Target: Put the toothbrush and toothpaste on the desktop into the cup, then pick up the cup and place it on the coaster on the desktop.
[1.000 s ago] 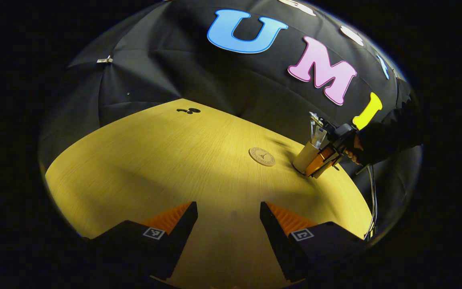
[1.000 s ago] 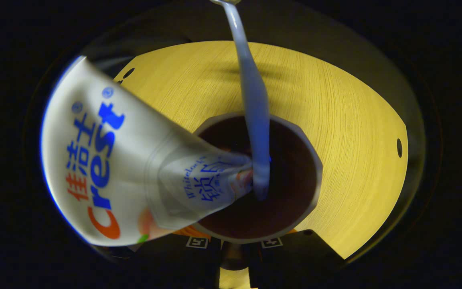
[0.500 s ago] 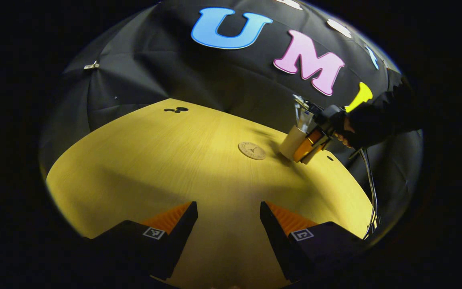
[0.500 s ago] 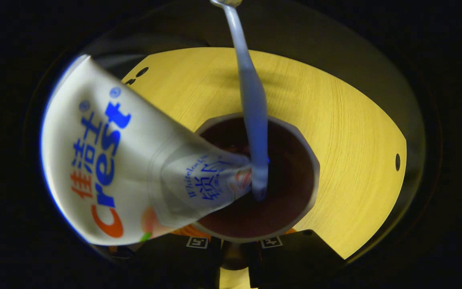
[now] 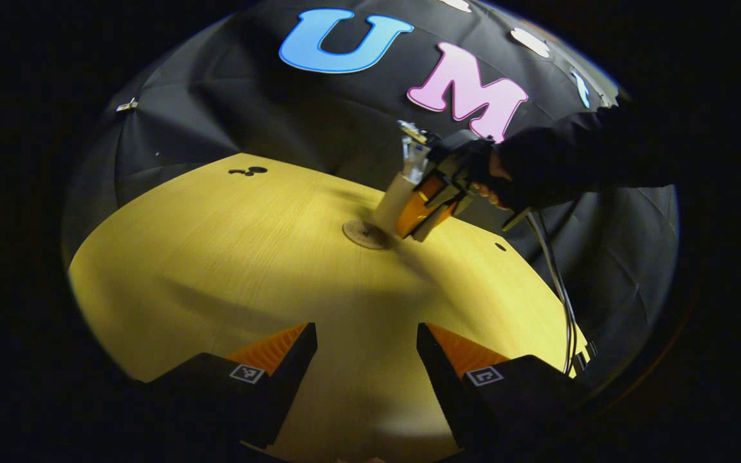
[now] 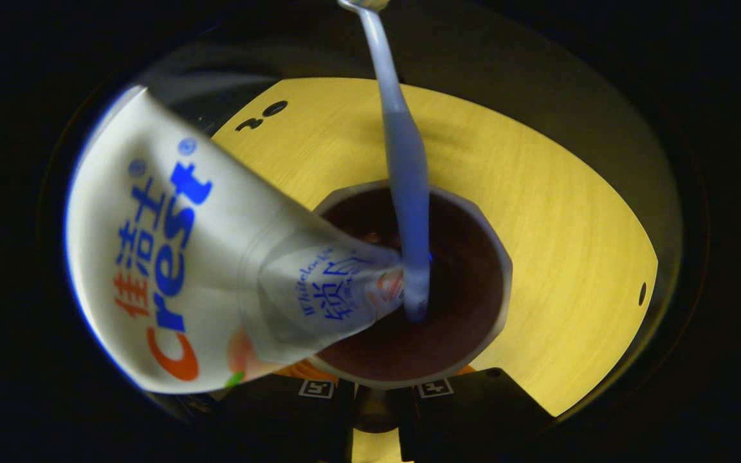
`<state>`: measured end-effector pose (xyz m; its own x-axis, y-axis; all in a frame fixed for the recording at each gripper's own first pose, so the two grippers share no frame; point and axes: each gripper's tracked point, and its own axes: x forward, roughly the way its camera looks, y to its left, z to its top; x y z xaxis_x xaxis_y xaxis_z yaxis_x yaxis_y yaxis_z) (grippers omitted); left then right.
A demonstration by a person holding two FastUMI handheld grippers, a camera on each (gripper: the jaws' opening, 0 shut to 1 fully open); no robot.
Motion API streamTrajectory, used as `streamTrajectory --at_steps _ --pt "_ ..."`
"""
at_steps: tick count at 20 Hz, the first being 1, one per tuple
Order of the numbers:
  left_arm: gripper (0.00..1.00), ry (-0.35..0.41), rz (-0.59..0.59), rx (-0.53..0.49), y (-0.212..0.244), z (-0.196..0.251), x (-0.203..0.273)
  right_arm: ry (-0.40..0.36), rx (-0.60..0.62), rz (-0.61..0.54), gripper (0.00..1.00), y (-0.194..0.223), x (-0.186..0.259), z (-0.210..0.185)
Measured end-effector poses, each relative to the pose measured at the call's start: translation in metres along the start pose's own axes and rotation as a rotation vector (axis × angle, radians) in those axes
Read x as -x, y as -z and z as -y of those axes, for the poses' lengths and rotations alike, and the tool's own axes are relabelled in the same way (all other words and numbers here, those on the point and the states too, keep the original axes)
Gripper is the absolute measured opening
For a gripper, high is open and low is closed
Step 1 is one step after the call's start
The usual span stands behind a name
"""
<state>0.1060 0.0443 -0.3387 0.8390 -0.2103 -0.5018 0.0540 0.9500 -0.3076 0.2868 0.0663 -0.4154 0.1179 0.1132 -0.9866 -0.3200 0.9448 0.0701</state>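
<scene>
While we grip the cup (image 5: 395, 200) in the right gripper (image 5: 423, 212) — toothbrush (image 6: 402, 186) and toothpaste (image 6: 203, 257) inside — it hangs tilted over the coaster (image 5: 363, 234); placing step; next we level and lower it; left gripper (image 5: 366, 350) wide open, idle.
</scene>
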Motion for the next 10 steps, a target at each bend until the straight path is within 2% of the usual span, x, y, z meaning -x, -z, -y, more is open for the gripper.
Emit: streamTrajectory --at_steps 1,5,9,10 --pt "0.97 0.01 0.002 -0.006 -0.001 0.004 0.001 0.002 0.016 -0.003 0.31 0.0 -0.001 -0.006" --pt "0.97 0.045 -0.015 -0.023 0.006 0.012 0.01 0.022 0.035 -0.022 0.31 0.0 -0.01 -0.014" --pt "0.98 0.019 -0.021 -0.001 0.012 -0.002 0.018 0.056 0.059 -0.048 0.31 0.001 -0.02 -0.018" --pt "0.98 0.01 -0.018 0.006 0.012 -0.009 0.02 0.061 0.061 -0.057 0.29 0.002 -0.022 -0.018"
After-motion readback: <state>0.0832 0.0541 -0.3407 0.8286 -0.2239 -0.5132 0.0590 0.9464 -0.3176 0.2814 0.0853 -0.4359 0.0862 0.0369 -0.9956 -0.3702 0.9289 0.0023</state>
